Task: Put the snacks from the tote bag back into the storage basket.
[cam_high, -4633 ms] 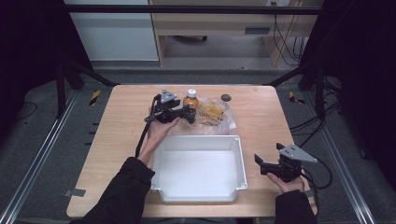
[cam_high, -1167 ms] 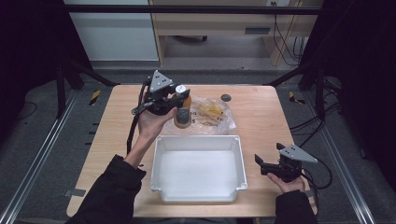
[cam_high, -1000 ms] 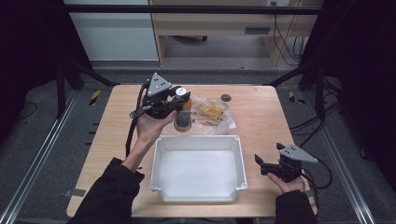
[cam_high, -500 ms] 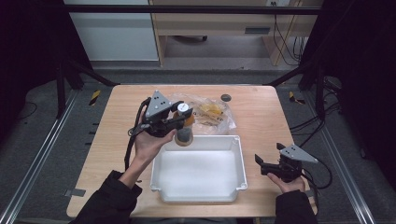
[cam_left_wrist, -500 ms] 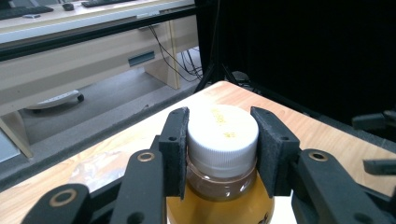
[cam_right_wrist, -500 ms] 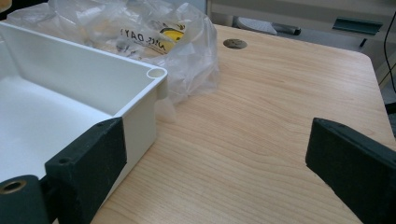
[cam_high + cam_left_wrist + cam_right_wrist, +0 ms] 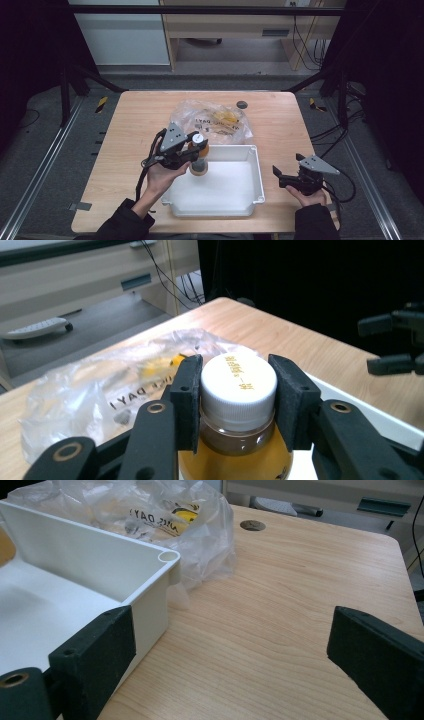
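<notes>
— Pale wood, that desk [image 7: 135, 120]; it fills the middle of the high view. What lies on it?

— A white plastic tub [image 7: 235, 192] sits at lower centre, near the front edge. Behind it, touching its far rim, is a crumpled clear bag [image 7: 220, 120] with yellow contents and dark print.

— And the tools?

— The left tool [image 7: 198, 150] is left of centre, over the tub's far left corner, its jaws clamped on the white cap of a bottle [image 7: 239, 390] of amber liquid. The bottle hangs upright there; whether its base touches the tub floor, I cannot tell.

— The right one?

— The right tool [image 7: 276, 176] rests in a hand at lower right, just beside the tub's right wall, jaws wide apart with nothing between them.

— Anything smaller?

— A round dark disc [image 7: 242, 104] set in the desk near the top edge.
</notes>
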